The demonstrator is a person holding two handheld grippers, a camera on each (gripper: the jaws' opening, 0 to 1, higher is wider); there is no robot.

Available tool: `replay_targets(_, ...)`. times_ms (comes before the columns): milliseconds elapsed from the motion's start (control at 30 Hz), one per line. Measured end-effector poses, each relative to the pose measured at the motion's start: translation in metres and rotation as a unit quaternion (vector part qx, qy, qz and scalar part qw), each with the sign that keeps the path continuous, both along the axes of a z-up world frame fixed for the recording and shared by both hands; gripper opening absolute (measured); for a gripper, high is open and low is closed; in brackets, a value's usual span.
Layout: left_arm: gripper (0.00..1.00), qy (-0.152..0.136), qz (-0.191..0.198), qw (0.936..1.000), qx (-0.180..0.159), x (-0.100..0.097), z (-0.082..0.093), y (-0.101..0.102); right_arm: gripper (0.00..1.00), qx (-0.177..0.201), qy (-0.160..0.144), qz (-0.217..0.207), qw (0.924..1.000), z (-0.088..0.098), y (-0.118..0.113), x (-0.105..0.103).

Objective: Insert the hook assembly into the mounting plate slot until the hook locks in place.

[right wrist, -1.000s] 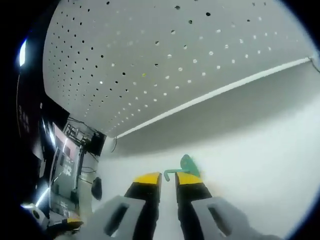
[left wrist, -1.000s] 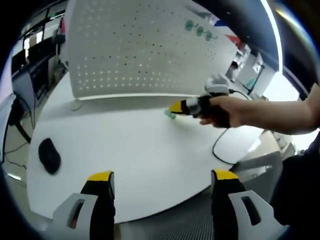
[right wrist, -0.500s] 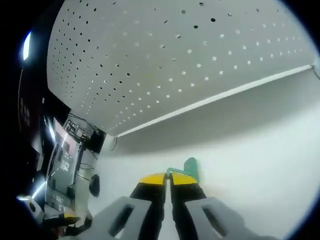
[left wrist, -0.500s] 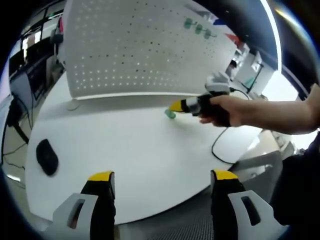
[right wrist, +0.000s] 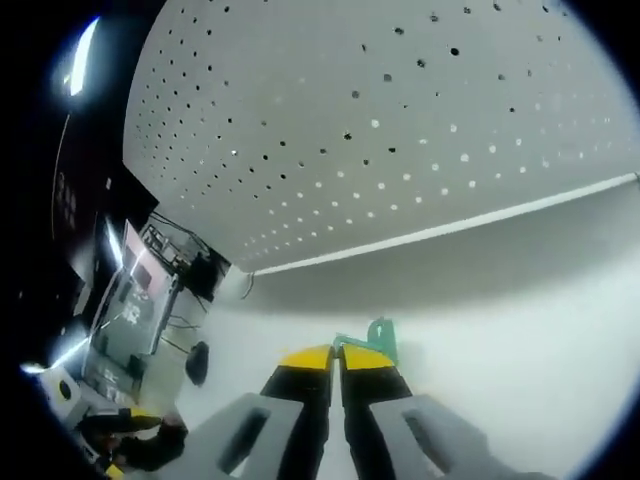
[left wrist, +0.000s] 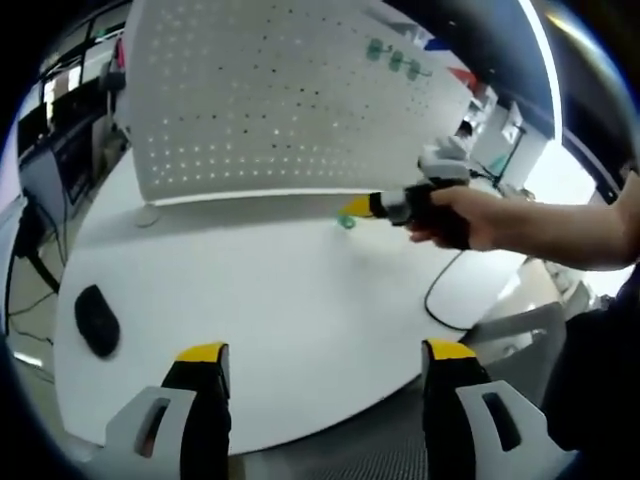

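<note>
Pinching green hook between pressed-together jaws, right gripper holds it over white table, near pegboard foot; hook possibly lifted off table, unclear. Left gripper spread wide at near table edge. Black mouse far left.

In the left gripper view the pegboard stands on the far side of the table, at 12 o'clock, with three hooks on it toward 1 o'clock. A mouse lies on the table at 9 o'clock and a cable at 3 o'clock. The right gripper sits between them before the pegboard's foot, at 1 o'clock, with a hook at its tip; the left gripper sits at 6 o'clock by the near edge.
</note>
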State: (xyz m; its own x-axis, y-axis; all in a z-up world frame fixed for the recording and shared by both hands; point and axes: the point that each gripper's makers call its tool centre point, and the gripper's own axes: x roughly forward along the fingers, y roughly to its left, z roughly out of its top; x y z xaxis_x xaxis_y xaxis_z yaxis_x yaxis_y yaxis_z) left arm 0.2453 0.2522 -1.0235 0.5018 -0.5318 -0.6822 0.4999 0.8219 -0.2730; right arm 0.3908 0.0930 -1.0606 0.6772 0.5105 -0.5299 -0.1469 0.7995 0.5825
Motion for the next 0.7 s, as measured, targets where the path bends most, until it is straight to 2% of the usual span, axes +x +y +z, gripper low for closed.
replay_targets(167,0.8,-0.013,-0.001,0.9999,0.001,0.012,0.007,0.002,0.0,0.027,-0.026,0.048,0.9982,0.031,0.013,-0.007)
replay_targets(267,0.8,-0.017,0.005,0.9998,-0.004,0.022,0.01,0.007,0.0,0.047,-0.036,0.085,0.9946,0.048,0.023,-0.02)
replay_targets(433,0.8,-0.023,0.012,0.9996,-0.012,0.035,0.016,0.013,0.0,0.053,-0.044,0.138,0.988,0.062,0.033,-0.049)
replay_targets(533,0.8,-0.025,0.018,0.9993,-0.022,0.041,0.019,0.013,0.0,0.062,-0.043,0.17,0.9826,0.067,0.039,-0.067)
replay_targets(633,0.8,-0.018,0.022,0.9984,-0.048,0.044,0.024,0.005,0.0,0.067,-0.046,0.203,0.9759,0.073,0.047,-0.085)
replay_targets(700,0.81,-0.01,0.017,0.9968,-0.078,0.044,0.029,-0.006,0.0,0.068,-0.055,0.242,0.9664,0.079,0.056,-0.101)
